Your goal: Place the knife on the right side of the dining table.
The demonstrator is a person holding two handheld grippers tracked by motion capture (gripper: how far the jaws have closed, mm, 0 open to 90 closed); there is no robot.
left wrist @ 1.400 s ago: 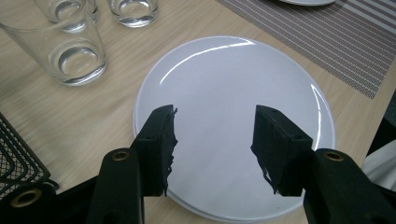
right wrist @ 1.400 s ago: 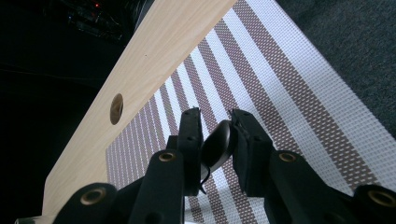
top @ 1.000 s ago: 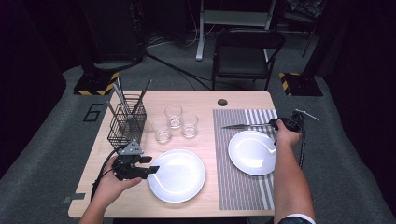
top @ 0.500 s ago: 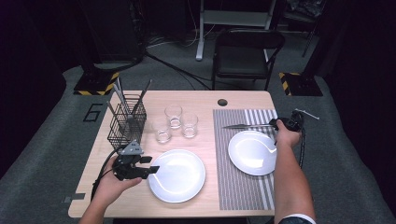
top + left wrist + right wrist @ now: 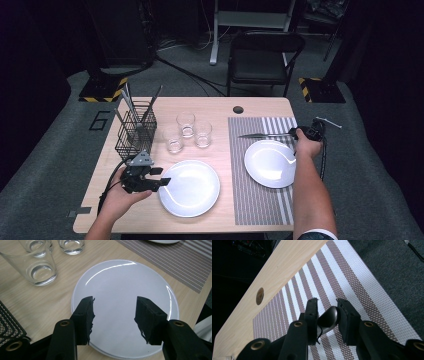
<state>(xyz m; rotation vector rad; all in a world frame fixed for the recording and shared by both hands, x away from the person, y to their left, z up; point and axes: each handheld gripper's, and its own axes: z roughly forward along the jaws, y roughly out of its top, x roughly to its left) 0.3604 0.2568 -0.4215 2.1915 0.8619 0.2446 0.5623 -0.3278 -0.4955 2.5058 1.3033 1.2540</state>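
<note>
Between right gripper (image 5: 327, 317) fingers, dark utensil handle (image 5: 329, 317), clamped

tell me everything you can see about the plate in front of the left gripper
The white plate is round, glossy and bare, ceramic by its look, lying flat on the wooden table left of the striped placemat. The left gripper hangs open over its near edge; whether the jaws touch it is unclear. Three glasses stand beyond it.

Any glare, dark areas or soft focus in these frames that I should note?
High view: the table is lit, the surroundings near black, with sheen on both plates. Left gripper view: bright streaks of glare on the white plate. Right gripper view: the placemat is sharp, and the dark utensil handle between the fingers looks slightly soft.
</note>
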